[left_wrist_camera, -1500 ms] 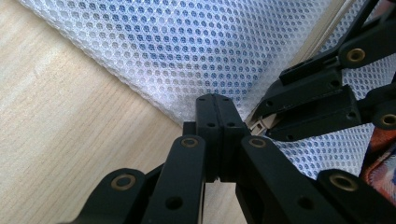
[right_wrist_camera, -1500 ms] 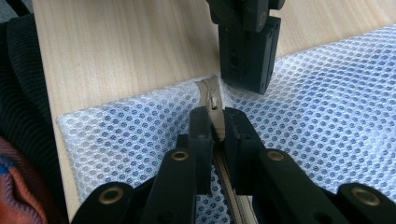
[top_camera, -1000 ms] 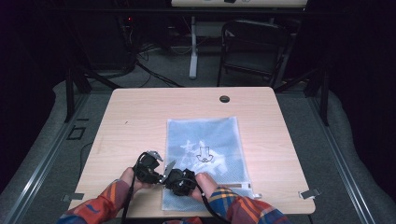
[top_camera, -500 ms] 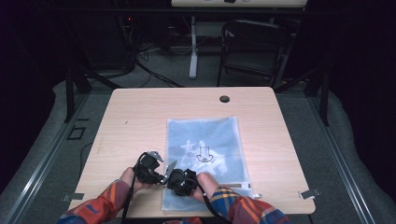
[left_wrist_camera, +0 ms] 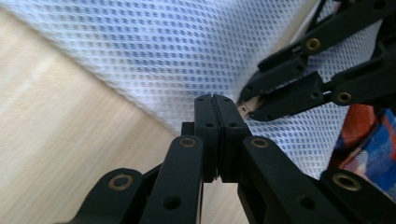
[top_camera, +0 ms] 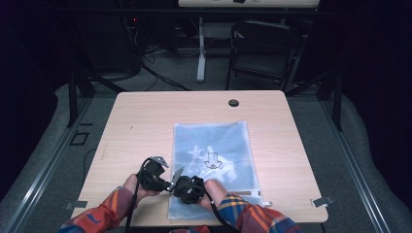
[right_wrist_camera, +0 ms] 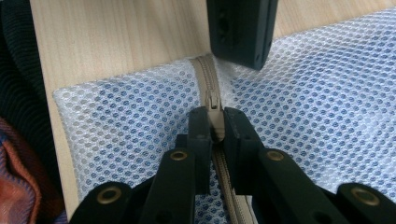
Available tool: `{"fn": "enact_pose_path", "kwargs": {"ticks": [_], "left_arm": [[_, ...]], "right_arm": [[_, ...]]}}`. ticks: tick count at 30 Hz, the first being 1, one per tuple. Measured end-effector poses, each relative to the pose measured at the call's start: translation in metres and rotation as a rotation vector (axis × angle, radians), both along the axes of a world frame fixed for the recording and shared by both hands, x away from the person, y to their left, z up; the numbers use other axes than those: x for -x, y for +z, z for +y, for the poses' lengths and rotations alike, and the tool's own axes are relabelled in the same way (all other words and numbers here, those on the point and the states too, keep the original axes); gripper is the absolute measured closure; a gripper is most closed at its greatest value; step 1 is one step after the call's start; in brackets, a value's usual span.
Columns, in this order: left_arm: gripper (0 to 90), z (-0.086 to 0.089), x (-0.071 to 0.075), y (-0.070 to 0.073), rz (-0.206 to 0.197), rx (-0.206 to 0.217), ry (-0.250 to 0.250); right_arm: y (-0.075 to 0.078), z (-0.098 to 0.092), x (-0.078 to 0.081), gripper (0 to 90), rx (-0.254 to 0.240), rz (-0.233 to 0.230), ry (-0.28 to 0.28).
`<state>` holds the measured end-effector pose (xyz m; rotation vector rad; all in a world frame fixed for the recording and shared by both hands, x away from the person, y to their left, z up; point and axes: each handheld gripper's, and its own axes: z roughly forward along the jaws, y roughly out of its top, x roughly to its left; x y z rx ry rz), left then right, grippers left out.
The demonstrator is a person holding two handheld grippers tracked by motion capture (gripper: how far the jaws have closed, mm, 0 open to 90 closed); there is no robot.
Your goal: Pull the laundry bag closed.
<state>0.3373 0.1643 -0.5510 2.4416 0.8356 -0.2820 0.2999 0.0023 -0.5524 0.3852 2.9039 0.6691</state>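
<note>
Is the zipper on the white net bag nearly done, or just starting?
Just starting, it seems. Done: both grippers have taken hold. The left gripper is shut on the edge of the white mesh bag; the right gripper pinches the tan zipper pull, near the zipper's end. Left: sliding it along.

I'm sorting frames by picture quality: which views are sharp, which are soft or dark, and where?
High view: the table is lit, the room behind is nearly black, and the whole picture is soft. Left gripper view: the mesh bag and the wood look blurred. Right gripper view: the zipper pull and the mesh are crisp, while the sleeve at the left edge is dim.
</note>
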Motion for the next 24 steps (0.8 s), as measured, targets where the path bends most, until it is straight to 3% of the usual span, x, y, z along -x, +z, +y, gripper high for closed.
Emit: {"fn": "enact_pose_path", "kwargs": {"ticks": [1, 4, 8, 24], "left_arm": [[89.8, -0.0021, 0.0007, -0.0024, -0.004, -0.022, -0.010], [90.0, -0.0025, 0.0003, -0.0040, 0.006, -0.017, -0.006], [90.0, -0.0067, 0.0023, -0.0059, -0.015, -0.049, -0.018], [90.0, -0.0051, 0.0006, -0.0073, -0.006, -0.045, -0.027]], "right_arm": [[-0.0002, -0.0001, -0.0001, 82.1, -0.002, 0.001, 0.000], [0.0002, -0.0001, -0.0001, 82.1, 0.005, 0.001, 0.000], [0.0002, 0.0017, 0.0007, 82.1, 0.012, -0.004, 0.004], [0.0025, 0.0013, 0.0009, 82.4, 0.037, -0.008, 0.021]]}}
